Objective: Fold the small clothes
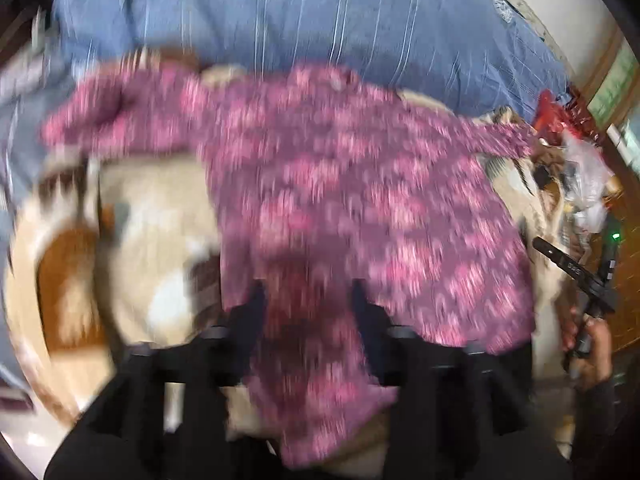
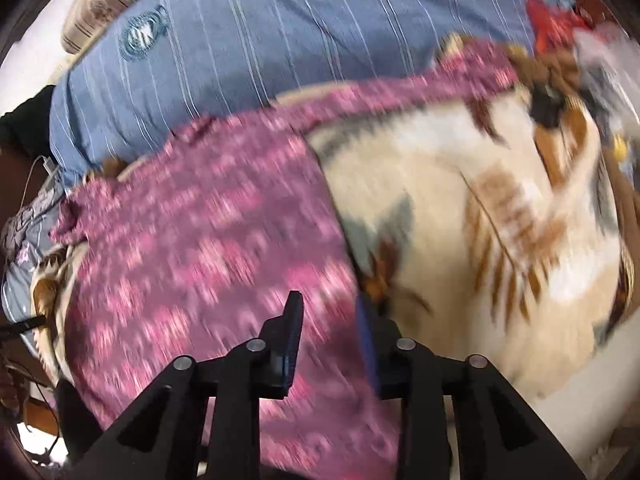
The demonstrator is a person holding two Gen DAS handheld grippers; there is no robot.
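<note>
The pink patterned garment [image 1: 344, 184] lies spread across a cream blanket with brown leaf shapes [image 1: 152, 200], and beyond both runs a blue striped cover [image 1: 280, 12]. Both views are smeared by motion blur, so fine detail of the cloth cannot be read. In the left wrist view one sleeve reaches out to the left and the other to the right, while the hem falls toward the camera. The left tongs [image 1: 308, 292] stand apart with the hem's cloth passing between the two fingers; the blur hides whether either pad touches it. At the right edge of that view a hand [image 1: 592, 356] carries the other tool. In the right wrist view the garment covers the left half of the blanket, its edge running down toward the right tongs [image 2: 330, 312]. These tongs are partly apart, with a gap showing between the black left finger and the blue-edged right one, and pink fabric lies in that gap and under it; no pinch on it is visible. A red item [image 2: 552, 24] sits far up at the right.
</note>
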